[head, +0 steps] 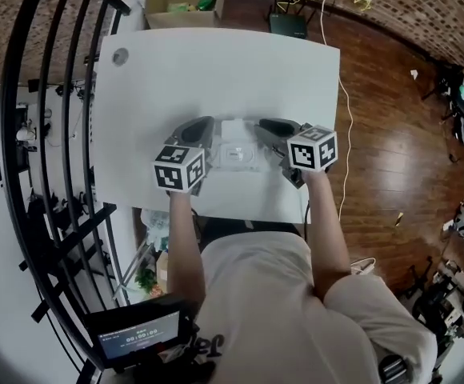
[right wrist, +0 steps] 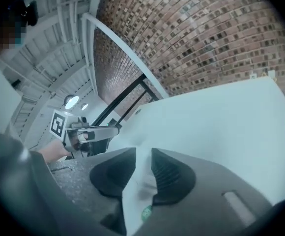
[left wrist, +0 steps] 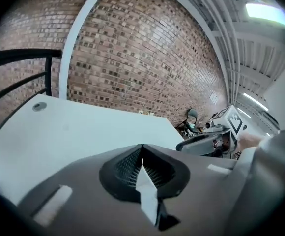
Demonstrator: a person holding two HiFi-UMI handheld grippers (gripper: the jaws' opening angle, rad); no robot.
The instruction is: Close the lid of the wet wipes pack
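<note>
The wet wipes pack (head: 236,152) sits over the near middle of the white table (head: 216,62), stretched between the two grippers. The left gripper (left wrist: 142,157) is clenched on a thin white edge of the pack (left wrist: 147,193) at one end. The right gripper (right wrist: 143,163) grasps the other end, white wrapping (right wrist: 135,195) filling the gap between its jaws. From the head view I cannot tell whether the lid is up or down

Both grippers are angled downward, side by side. Left gripper (left wrist: 142,156): jaws pinched on an edge of the wet wipes pack (head: 236,152). Right gripper (right wrist: 143,163): jaws clamped on the opposite edge.
</note>
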